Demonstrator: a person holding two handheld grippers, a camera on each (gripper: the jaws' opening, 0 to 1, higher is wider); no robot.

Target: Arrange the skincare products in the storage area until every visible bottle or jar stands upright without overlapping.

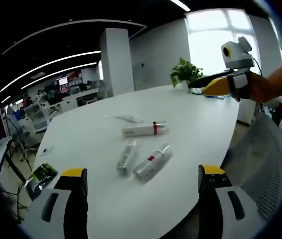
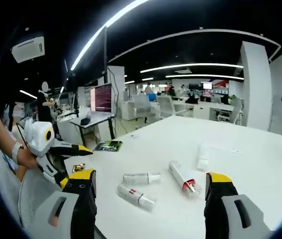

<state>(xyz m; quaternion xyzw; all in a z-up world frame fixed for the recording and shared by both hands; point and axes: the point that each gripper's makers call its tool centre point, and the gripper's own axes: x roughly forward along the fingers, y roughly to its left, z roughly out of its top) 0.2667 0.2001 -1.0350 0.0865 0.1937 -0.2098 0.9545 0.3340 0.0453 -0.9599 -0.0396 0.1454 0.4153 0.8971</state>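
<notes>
Jaws of the left gripper (image 1: 141, 186), grey with yellow tips, stand wide apart with nothing between them, hovering over the near edge of the white oval table (image 1: 200, 124). The right gripper (image 2: 148, 191) likewise has its jaws spread wide and empty above the table.

Beyond the jaws, four skincare products lie flat on the tabletop, apart from one another: a silver tube with a red label (image 1: 152, 161), a smaller silver-grey tube (image 1: 127, 157), a white tube with a red band (image 1: 143, 129) and a small white tube (image 1: 127, 117), whose shape is hard to make out. Labels are too small to read.

Only the left gripper view takes in a green potted plant (image 1: 186, 72) at the far edge, while the right gripper view adds a pink-lit monitor (image 2: 100, 98). Each view catches the other gripper held in a hand, partly cut off.
</notes>
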